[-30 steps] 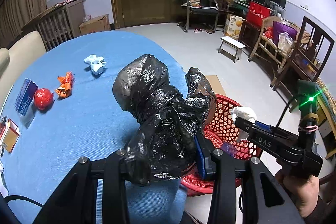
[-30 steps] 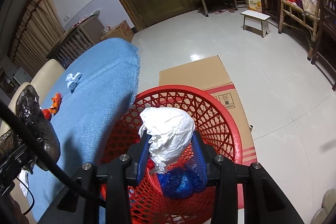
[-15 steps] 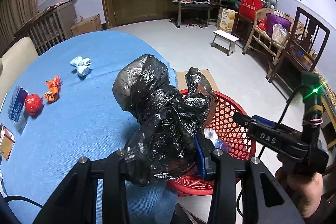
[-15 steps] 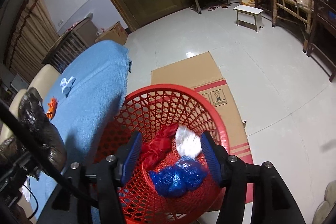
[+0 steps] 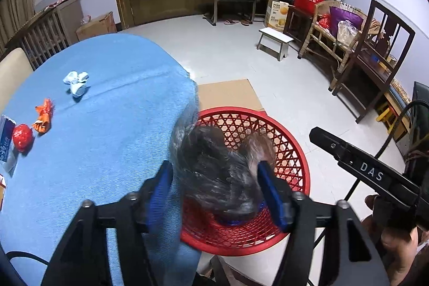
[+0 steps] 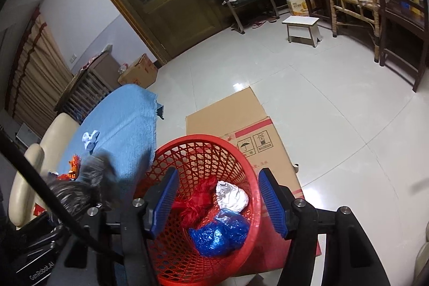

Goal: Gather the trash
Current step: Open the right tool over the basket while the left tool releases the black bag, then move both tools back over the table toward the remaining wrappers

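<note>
A red mesh basket (image 5: 292, 152) (image 6: 241, 162) stands on the floor beside the blue-covered table (image 5: 102, 130). My left gripper (image 5: 217, 195) is open above the basket's near rim; a crumpled black plastic bag (image 5: 214, 168), blurred, is between its fingers, loose. It also shows blurred in the right wrist view (image 6: 88, 178). My right gripper (image 6: 218, 201) is open and empty over the basket, which holds a white paper wad (image 6: 232, 196), a red wrapper (image 6: 198, 203) and a blue bag (image 6: 219, 235). On the table lie a pale blue wad (image 5: 76, 82), an orange wrapper (image 5: 44, 115) and a red ball (image 5: 22, 137).
A flattened cardboard box (image 6: 241, 125) lies on the floor under and behind the basket. A cream chair (image 6: 34, 173) stands at the table's far side. A blue packet (image 5: 5, 141) lies at the table's left edge. A small white stool (image 5: 276, 40) and wooden furniture stand further off.
My left gripper has opened and the black bag has slipped down from its fingers toward the basket. Before that my right gripper opened and dropped the white wad into the basket.
</note>
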Demonstrator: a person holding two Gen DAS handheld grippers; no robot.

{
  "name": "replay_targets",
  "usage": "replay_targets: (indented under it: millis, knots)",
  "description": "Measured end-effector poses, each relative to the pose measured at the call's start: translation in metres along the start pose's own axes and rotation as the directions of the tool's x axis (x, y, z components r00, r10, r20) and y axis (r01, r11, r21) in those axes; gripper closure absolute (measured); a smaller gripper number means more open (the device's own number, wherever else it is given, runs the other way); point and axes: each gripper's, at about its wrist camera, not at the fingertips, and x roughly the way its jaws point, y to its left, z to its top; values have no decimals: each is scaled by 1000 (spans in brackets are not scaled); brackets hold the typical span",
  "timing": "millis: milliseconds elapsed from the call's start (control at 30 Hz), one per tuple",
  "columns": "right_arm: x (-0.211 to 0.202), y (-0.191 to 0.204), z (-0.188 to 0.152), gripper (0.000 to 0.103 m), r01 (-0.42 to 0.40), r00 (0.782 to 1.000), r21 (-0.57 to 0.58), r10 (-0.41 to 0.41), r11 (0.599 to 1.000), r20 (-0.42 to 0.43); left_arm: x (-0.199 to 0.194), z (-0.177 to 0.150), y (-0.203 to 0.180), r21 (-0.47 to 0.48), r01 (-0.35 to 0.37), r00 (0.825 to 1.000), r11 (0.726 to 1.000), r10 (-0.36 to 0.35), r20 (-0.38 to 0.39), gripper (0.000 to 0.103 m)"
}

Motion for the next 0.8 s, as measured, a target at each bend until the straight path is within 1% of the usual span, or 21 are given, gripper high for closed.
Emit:
replay_targets:
  millis: [100, 233, 367, 500, 633, 700, 733, 800]
  knots:
    - [-3, -3, 1, 38, 4, 1000, 6, -4, 1000, 0, -1, 0, 0, 4, 11, 1000, 1000, -11, -3, 32]
    - [-4, 3, 3, 38, -1, 1000, -2, 1, 1000, 1, -13, -2, 17, -26, 5, 1000, 1000, -4, 15, 32]
    - [-2, 17, 1, 38, -20, 1000, -25, 20, 999, -3, -26, -11, 49, -85, -19, 999, 996, 22, 36, 32]
    - [3, 40, -3, 38, -42, 999, -65, 41, 997, -22, -40, -24, 88, -165, -51, 997, 985, 60, 47, 32]
    - [10, 73, -10, 38, -73, 997, -122, 68, 990, -47, -57, -42, 136, -259, -98, 991, 961, 117, 58, 32]
    - [14, 88, -14, 38, -87, 995, -150, 78, 985, -62, -64, -53, 160, -311, -126, 987, 942, 150, 56, 32]
    - [17, 99, -17, 38, -98, 994, -171, 86, 980, -73, -69, -60, 176, -345, -141, 984, 928, 170, 55, 32]
    - [21, 119, -24, 38, -117, 991, -201, 100, 973, -92, -75, -68, 196, -388, -158, 980, 908, 194, 53, 32]
